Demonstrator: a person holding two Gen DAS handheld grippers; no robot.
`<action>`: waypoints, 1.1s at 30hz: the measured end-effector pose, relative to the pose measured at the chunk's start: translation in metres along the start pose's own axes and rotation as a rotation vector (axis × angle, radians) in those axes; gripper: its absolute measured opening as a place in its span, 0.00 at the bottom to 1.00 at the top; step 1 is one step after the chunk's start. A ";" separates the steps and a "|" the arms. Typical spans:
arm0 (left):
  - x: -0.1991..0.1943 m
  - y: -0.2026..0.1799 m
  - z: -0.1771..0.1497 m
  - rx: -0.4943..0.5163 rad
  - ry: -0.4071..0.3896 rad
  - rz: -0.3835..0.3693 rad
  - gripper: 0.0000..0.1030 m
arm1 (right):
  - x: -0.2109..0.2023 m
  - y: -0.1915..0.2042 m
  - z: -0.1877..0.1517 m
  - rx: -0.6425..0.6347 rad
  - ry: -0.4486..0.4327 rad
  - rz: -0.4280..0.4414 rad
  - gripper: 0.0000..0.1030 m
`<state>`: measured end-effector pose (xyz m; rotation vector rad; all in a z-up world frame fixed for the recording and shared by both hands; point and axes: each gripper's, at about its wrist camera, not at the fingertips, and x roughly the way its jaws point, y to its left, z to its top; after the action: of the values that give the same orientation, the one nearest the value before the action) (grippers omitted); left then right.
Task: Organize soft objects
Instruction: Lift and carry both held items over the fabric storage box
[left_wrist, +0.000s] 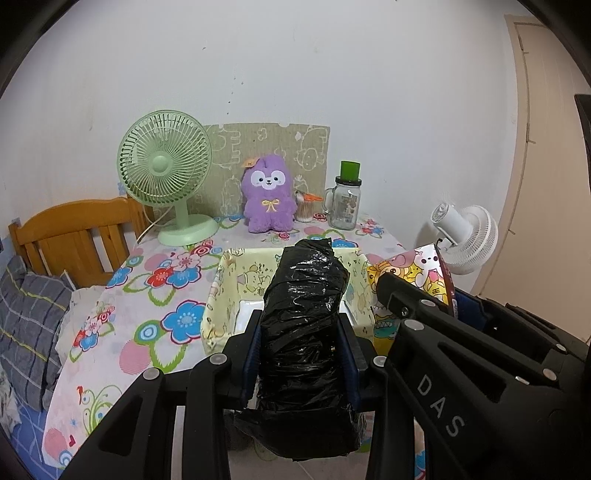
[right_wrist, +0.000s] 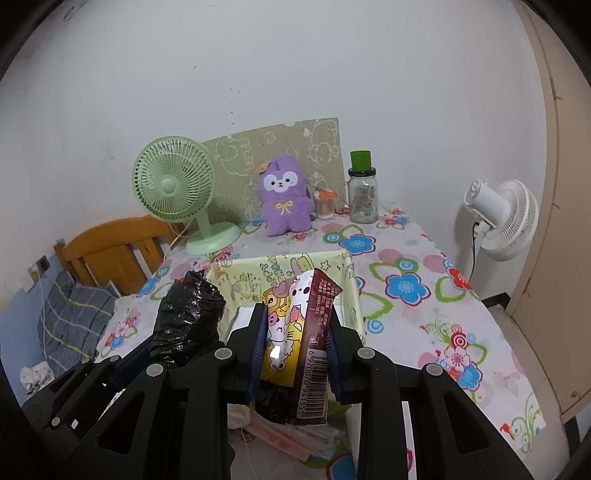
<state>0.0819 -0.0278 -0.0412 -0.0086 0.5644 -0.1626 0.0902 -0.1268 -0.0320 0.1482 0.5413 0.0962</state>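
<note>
From the left wrist view, the left gripper (left_wrist: 301, 354) is pinching a roll of black plastic bags (left_wrist: 304, 325) between its blue pads, holding it upright in front of the near wall of the yellow fabric storage box (left_wrist: 221, 295) that sits on the table with the flowered cloth (left_wrist: 155, 295). The plastic looks slick and crumpled, so I judge it could slide through the pads or unroll at the loose lower end if the squeeze eases before the roll is over the box. The right gripper's black frame crosses close on the right, with its cartoon-printed tissue pack (left_wrist: 410, 273) just beside the roll; the two could knock together if both go for the box at once. From the right wrist view, the right gripper (right_wrist: 295, 350) is clamped on the tissue pack (right_wrist: 299, 332), which stands tilted above the near edge of the box (right_wrist: 354, 291), the black roll (right_wrist: 188, 314) just to its left. The pack is squeezed on its sides and its lower end hangs free below the pads, so it may pivot or drop short onto the clutter below the table's edge. The box walls look soft; a push against the rim could fold them or shove the box back toward the purple plush toy (right_wrist: 284, 201), the green desk fan (right_wrist: 175, 184) and the glass jar (right_wrist: 363, 199).
</note>
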 end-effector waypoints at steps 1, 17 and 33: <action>0.001 0.000 0.002 0.001 0.002 -0.002 0.36 | 0.002 0.000 0.002 0.000 0.001 0.002 0.31; 0.031 -0.001 0.031 0.042 -0.013 0.020 0.37 | 0.033 -0.003 0.033 -0.059 0.001 0.018 0.30; 0.078 0.009 0.041 0.051 0.085 -0.004 0.37 | 0.088 -0.003 0.044 -0.094 0.074 0.048 0.30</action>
<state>0.1704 -0.0329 -0.0487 0.0467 0.6449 -0.1821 0.1877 -0.1235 -0.0398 0.0660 0.6058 0.1743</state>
